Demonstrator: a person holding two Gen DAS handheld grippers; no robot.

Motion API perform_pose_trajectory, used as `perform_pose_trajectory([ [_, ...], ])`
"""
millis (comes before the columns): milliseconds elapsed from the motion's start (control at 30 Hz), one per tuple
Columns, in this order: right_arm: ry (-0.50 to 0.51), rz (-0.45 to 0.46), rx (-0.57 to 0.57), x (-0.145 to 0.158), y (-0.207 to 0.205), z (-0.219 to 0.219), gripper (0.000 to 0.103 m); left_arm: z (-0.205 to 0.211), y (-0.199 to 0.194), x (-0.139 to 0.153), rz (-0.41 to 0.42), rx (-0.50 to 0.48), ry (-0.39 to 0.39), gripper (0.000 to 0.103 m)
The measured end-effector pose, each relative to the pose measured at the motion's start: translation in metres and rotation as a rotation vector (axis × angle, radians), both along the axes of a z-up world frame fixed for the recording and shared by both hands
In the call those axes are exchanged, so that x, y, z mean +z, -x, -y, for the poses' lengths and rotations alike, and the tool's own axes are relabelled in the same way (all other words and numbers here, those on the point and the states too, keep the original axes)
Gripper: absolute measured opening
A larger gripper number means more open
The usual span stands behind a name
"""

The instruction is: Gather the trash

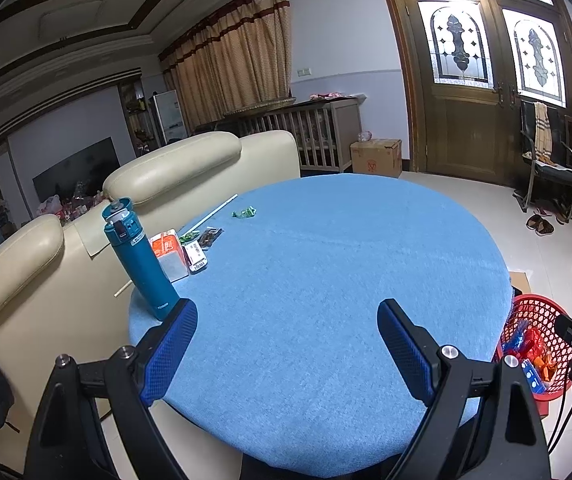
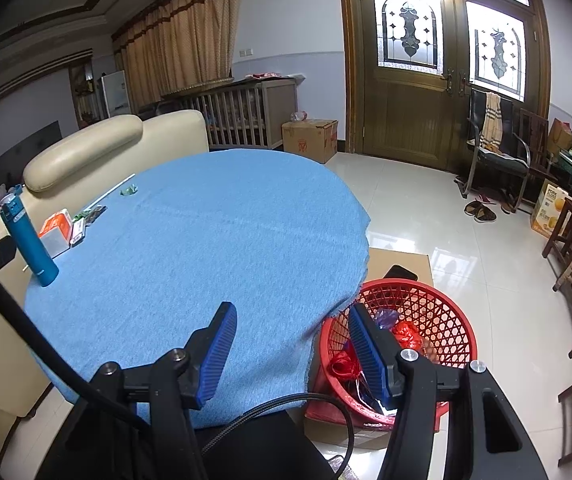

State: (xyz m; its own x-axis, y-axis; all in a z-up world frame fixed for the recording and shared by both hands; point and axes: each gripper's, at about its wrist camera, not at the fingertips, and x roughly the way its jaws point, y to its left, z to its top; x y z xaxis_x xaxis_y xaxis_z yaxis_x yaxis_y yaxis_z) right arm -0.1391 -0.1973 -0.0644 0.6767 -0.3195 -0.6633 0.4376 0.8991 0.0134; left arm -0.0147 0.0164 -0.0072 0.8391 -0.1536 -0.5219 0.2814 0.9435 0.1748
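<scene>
Over the near edge of a round table (image 1: 326, 280) covered in a blue cloth, the left gripper (image 1: 288, 344) is held with its blue-padded fingers (image 1: 173, 350) set wide apart and nothing between them. The right gripper (image 2: 292, 354) is seen at the table's right edge, its fingers also apart and gripping nothing; one finger is seen over the cloth, the other in front of a red mesh basket (image 2: 442, 316). That basket is placed on a cardboard box (image 2: 402, 260) on the floor, just beside the table at about four o'clock in the right wrist view, and red and blue wrappers (image 1: 530, 350) are seen inside it. On the table, a crumpled green wrapper (image 1: 244, 212) is left at about eleven o'clock from the left gripper, well apart from it, near the far left edge. A white stick (image 1: 213, 212) is laid just beside it along the rim. Toward ten o'clock, a teal flask (image 1: 137, 256) is stood upright at the edge, with an orange and white carton (image 1: 169, 252) just behind it. Touching or just beside the carton, a white labelled packet (image 1: 197, 255), a dark packet (image 1: 210, 237) and a small green scrap (image 1: 188, 237) are clustered. A cream sofa (image 1: 189, 160) is set behind the table, and wooden double doors (image 1: 482, 100) are seen at one o'clock.
</scene>
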Motion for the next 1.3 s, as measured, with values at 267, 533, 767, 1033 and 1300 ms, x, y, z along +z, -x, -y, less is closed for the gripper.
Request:
perform_pose_trajectory([
  [267,-0.004,-0.004,0.003,-0.0007,-0.0009,-0.0005,0.062,-0.0017,-0.0017,-0.0014,-0.013,0.000,0.004,0.092],
  [533,-0.005,-0.007,0.005,-0.0014,-0.0017,-0.0011,0.062,-0.0042,-0.0024,-0.0030,-0.023,0.001,0.009,0.092],
  [767,-0.007,-0.011,0.008,-0.0022,-0.0024,-0.0030,0.062,-0.0046,-0.0026,-0.0055,-0.039,-0.005,0.010,0.092],
  [1033,-0.007,-0.012,0.009,-0.0031,-0.0027,-0.0038,0.062,-0.0078,-0.0046,-0.0062,-0.047,-0.003,0.018,0.092],
  [1300,-0.008,-0.016,0.010,-0.0036,-0.0027,-0.0046,0.062,-0.0093,-0.0045,-0.0068,-0.048,-0.002,0.020,0.092],
])
